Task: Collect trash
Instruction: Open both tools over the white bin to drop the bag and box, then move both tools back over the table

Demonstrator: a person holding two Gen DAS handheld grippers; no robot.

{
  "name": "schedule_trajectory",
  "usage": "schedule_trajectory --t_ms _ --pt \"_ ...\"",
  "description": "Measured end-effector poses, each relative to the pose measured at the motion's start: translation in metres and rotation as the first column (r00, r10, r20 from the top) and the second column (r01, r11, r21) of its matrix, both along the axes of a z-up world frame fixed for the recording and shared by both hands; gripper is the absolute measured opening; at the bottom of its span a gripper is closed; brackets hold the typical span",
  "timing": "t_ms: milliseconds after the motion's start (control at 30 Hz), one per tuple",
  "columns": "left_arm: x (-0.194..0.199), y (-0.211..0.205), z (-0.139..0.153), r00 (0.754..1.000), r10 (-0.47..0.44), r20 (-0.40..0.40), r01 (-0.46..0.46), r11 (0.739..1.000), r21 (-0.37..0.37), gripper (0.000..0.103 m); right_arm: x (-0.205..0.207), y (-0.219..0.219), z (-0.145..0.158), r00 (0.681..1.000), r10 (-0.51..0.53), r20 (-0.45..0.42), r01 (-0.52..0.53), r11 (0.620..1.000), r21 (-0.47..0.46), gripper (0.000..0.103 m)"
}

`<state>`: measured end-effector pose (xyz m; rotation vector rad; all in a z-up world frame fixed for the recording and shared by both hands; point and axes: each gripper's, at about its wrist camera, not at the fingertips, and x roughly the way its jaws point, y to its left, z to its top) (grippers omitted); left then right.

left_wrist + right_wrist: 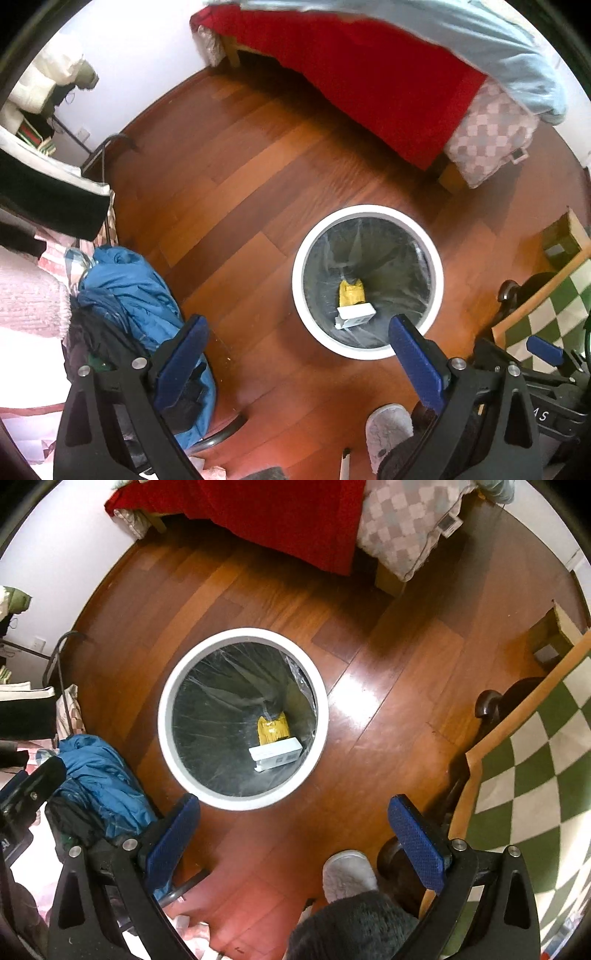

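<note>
Both grippers hang over the floor with jaws wide apart, holding nothing: left gripper point(297, 343), then right gripper point(293, 821). The yellow wrapper point(273, 730) and white box point(276, 757) already sit at the bottom of the trash bin point(168, 716). My worry: reaching down, a finger could snag the loose liner point(221, 686) and tip it.

You are standing in a lived-in home bedroom. A wooden-framed bed draped in a red blanket point(369, 81) runs along the far side of the reddish-brown plank floor point(240, 184), a checked pink-and-grey quilt point(402, 520) spilling off its near corner. In front of the bed sits a round white waste bin lined with clear plastic point(168, 716). Left of the bin, a crumpled blue jacket point(125, 280) tops heaped clothes; right of it lies a green-and-white chequered cloth point(535, 775).
</note>
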<state>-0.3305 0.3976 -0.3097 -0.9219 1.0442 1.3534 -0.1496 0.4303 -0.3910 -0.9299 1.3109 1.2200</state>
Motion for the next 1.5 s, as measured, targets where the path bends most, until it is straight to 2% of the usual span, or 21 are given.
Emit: schedule_trajectory --t_ms 300,500,700,833,933,1067,1167,1300,1400,1433,1500 --pt "0.005 -0.038 0.056 1.000 -0.023 0.019 0.021 0.995 0.099 0.100 0.013 -0.040 0.081 1.000 -0.005 -0.016 0.007 0.991 0.137 0.102" --pt "0.023 -0.076 0.111 0.998 -0.056 0.010 0.053 0.980 0.194 0.100 0.033 -0.082 0.150 0.994 -0.032 -0.106 0.059 0.962 0.267 0.102" --pt "0.064 -0.114 0.171 0.987 -0.157 0.029 0.139 0.935 0.328 0.100 0.071 -0.136 0.216 0.978 -0.085 -0.189 0.153 0.912 0.381 0.103" --pt "0.101 -0.135 0.191 0.970 -0.242 0.024 0.215 0.899 0.382 0.100 0.119 -0.189 0.252 0.960 -0.172 -0.222 0.256 0.864 0.434 0.103" --pt "0.141 -0.151 0.192 0.947 -0.320 0.034 0.282 0.876 0.391 0.100 0.159 -0.230 0.264 0.938 -0.261 -0.228 0.339 0.829 0.446 0.103" --pt "0.219 -0.177 0.171 0.896 -0.440 0.055 0.398 0.853 0.338 0.100 0.225 -0.302 0.266 0.886 -0.411 -0.215 0.464 0.768 0.442 0.103" --pt "0.280 -0.202 0.145 0.854 -0.515 0.073 0.479 0.835 0.271 0.100 0.276 -0.352 0.253 0.829 -0.525 -0.195 0.555 0.724 0.409 0.103" --pt "0.375 -0.242 0.096 0.787 -0.607 0.107 0.595 0.794 0.127 0.100 0.355 -0.428 0.214 0.707 -0.693 -0.142 0.693 0.638 0.335 0.103" --pt "0.437 -0.270 0.054 0.747 -0.648 0.147 0.656 0.755 -0.006 0.100 0.412 -0.484 0.175 0.596 -0.797 -0.103 0.788 0.555 0.266 0.102" --pt "0.449 -0.278 0.044 0.742 -0.652 0.158 0.664 0.746 -0.042 0.100 0.430 -0.499 0.163 0.565 -0.819 -0.098 0.812 0.532 0.240 0.102" --pt "0.483 -0.299 0.008 0.740 -0.643 0.196 0.672 0.722 -0.165 0.099 0.458 -0.524 0.145 0.515 -0.853 -0.090 0.847 0.490 0.205 0.099"
